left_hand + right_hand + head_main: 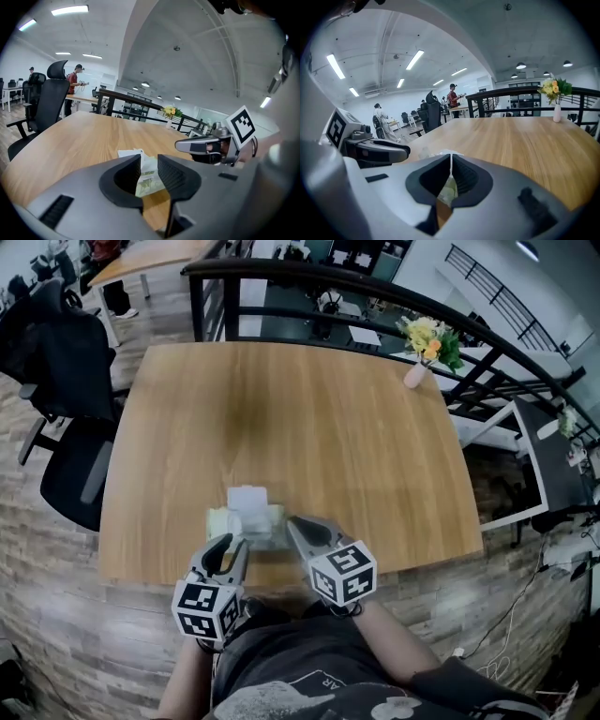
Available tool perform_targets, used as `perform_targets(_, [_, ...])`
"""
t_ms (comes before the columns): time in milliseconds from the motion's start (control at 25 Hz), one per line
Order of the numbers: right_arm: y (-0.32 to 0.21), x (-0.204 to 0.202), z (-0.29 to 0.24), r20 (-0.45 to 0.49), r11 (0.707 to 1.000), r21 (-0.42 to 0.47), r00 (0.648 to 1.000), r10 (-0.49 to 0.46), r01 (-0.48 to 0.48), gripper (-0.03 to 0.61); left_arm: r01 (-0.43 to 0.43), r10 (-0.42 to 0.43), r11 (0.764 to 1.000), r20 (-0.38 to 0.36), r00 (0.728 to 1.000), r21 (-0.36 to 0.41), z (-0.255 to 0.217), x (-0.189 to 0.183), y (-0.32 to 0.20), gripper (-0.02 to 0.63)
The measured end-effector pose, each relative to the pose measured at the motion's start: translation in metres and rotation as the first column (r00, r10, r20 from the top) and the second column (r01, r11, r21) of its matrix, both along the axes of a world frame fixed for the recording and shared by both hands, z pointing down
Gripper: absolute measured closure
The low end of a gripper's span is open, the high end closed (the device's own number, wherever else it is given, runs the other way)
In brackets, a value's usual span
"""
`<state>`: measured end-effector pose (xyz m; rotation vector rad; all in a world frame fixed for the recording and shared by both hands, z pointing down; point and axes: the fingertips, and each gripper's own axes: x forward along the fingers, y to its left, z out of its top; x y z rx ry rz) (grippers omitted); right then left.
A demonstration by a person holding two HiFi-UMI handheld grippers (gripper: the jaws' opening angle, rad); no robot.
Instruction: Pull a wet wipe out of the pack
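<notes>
Open-plan office: desks [150,257], swivel chairs [75,470].

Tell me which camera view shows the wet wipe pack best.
The head view: the whole wet wipe pack shows on the table, ahead of the left tool and right tool. The left gripper view shows part of it past that tool's open jaws; the right gripper view shows only a sliver under its closed jaws.

Light brown wood-grain table [281,418]. Lower centre: a pale yellow-green pack [221,521] with a white wipe [248,498]. Grey left gripper [234,546] and right gripper [292,522], each with black-and-white square markers. Upper right: yellow flowers [427,334] in a seemingly pinkish vase [414,374].
</notes>
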<state>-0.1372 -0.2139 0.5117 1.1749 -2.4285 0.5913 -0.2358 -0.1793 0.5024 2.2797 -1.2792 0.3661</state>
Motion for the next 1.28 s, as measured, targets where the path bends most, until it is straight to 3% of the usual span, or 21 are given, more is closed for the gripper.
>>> perform_targets(240, [0.002, 0.011, 0.006, -0.008, 0.999, -0.015, 0.999, 0.05, -0.051, 0.552, -0.044, 0.044, 0.999, 0.036, 0.998, -0.01, 0.013, 0.006, -0.011, 0.485])
perform_targets(440, [0.0, 0.018, 0.014, -0.029, 0.999, -0.022, 0.999, 0.033, -0.034, 0.551, -0.045, 0.048, 0.998, 0.074, 0.996, -0.035, 0.022, 0.013, -0.019, 0.483])
perform_targets(840, [-0.021, -0.002, 0.017, -0.053, 0.991, -0.013, 0.989, -0.136, 0.136, 0.551, 0.07, -0.065, 0.996, 0.085, 0.994, -0.06, 0.026, 0.01, -0.036, 0.486])
perform_targets(1000, [-0.024, -0.008, 0.021, -0.049, 0.981, -0.021, 0.98, -0.193, 0.192, 0.551, 0.113, -0.104, 0.992, 0.12, 0.987, -0.065, 0.029, 0.004, -0.039, 0.553])
perform_targets(1280, [-0.024, -0.014, 0.033, -0.067, 0.963, -0.055, 0.961, -0.268, 0.265, 0.551, 0.142, -0.131, 0.986, 0.121, 0.984, -0.09, 0.033, 0.001, -0.038, 0.588])
